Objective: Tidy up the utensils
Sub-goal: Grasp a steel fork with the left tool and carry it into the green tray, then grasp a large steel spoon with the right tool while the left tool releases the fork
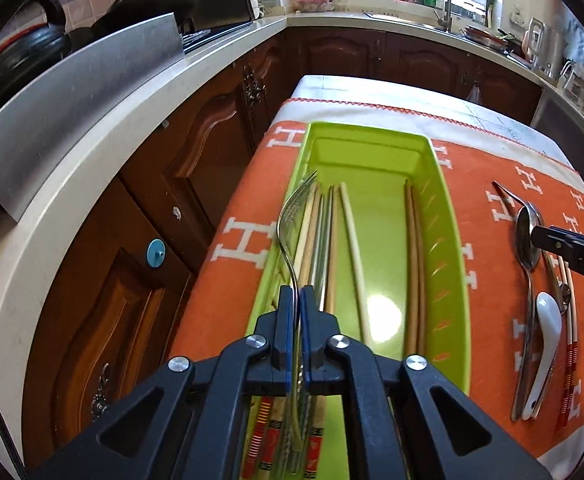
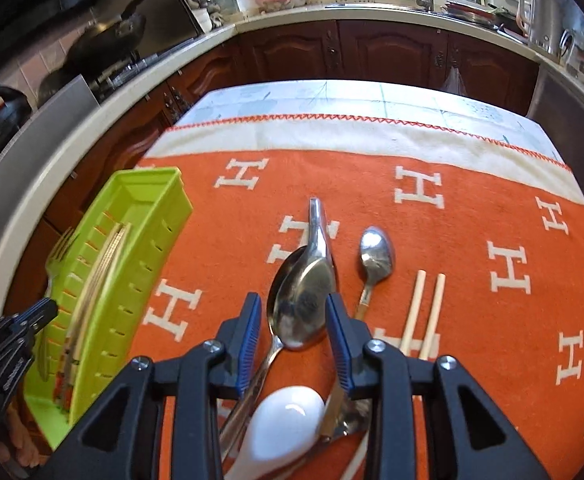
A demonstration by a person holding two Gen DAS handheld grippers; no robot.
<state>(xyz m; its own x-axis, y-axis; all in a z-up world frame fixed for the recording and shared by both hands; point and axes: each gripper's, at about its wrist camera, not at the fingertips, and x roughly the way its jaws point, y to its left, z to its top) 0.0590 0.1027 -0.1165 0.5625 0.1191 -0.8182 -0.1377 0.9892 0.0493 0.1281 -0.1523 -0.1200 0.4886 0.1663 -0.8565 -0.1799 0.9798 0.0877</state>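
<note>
Left gripper [image 1: 296, 300]: jaws clenched on the handle of a steel fork [image 1: 290, 236], held above the left side of the green tray [image 1: 457, 264]. Fork long axis runs away from the camera along the tray's length, tines at the far end, curving upward. Tray contents: chopsticks [image 1: 333, 248] lying lengthwise, one group on the left beneath the fork, a pale single one [image 1: 353, 256] near the middle, a pair [image 1: 413, 256] against the right wall; bare floor shows between the middle and right groups and at the far end. Right gripper [image 2: 293, 322]: jaws spread wide, gripping nothing, straddling the bowl of a large steel spoon [image 2: 303, 300] on the orange cloth [image 2: 471, 208]. Beside it: a smaller steel spoon [image 2: 375, 256], bowl pointing away; a white ceramic spoon [image 2: 282, 426] nearer the camera; two loose chopsticks [image 2: 423, 312] to the right. Tray sits at the cloth's left edge, close to the counter; open cloth lies beyond and right of the spoons.
</note>
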